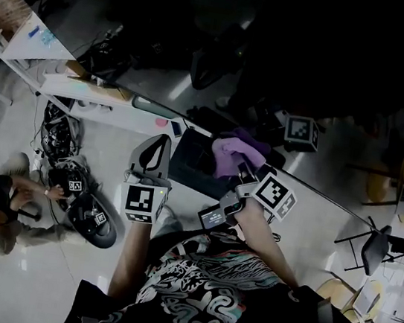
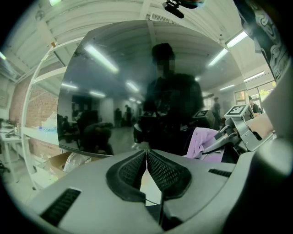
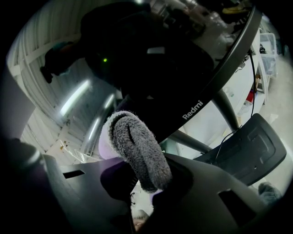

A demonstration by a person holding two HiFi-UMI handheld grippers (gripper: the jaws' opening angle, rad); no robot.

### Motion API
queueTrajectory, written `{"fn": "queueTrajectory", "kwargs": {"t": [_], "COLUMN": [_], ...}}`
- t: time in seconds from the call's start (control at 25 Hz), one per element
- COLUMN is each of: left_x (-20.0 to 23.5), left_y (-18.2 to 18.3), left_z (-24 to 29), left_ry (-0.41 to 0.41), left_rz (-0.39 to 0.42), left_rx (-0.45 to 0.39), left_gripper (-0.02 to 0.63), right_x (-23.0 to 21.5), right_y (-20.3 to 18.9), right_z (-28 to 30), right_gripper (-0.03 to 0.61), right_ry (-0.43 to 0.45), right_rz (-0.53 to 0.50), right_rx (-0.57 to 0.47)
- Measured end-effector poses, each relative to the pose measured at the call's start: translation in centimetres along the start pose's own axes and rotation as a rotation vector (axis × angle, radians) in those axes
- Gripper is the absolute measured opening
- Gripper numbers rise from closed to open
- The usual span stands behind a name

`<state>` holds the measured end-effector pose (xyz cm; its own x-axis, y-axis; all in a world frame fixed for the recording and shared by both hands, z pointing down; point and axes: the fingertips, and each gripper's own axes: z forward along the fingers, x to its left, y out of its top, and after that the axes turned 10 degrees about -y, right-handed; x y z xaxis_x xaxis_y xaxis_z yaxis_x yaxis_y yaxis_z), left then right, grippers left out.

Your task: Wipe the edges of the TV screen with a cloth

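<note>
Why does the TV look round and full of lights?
Left gripper view: the wide-angle lens bulges the TV screen, and its dark glass mirrors the ceiling lights; a blur patch covers the reflected face. Right gripper view: the cloth sits very close, so it looks huge, and the screen's edge bows. Head view: dim and shadowy overall.

Lab workshop: white shelving (image 2: 40,134), brick wall (image 1: 10,12), tangled cables (image 1: 59,136).
</note>
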<state>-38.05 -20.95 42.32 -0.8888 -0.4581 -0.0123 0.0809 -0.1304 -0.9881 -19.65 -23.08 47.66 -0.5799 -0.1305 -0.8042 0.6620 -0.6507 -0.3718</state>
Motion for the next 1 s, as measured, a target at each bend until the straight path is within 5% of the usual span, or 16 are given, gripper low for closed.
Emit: {"fn": "queueTrajectory", "kwargs": {"t": [1.0], "left_x": [7.1], "left_y": [-1.9], "left_z": [-2.4], "left_ry": [-0.021], "left_rz": [-0.029], "left_rx": [0.015], "left_gripper": [0.021], "right_x": [4.0], "right_y": [-3.0], "right_z": [4.8], "right_gripper": [0.078], "right_ry": [-0.006], "right_rz": [0.010], "right_rx": [-0.010]}}
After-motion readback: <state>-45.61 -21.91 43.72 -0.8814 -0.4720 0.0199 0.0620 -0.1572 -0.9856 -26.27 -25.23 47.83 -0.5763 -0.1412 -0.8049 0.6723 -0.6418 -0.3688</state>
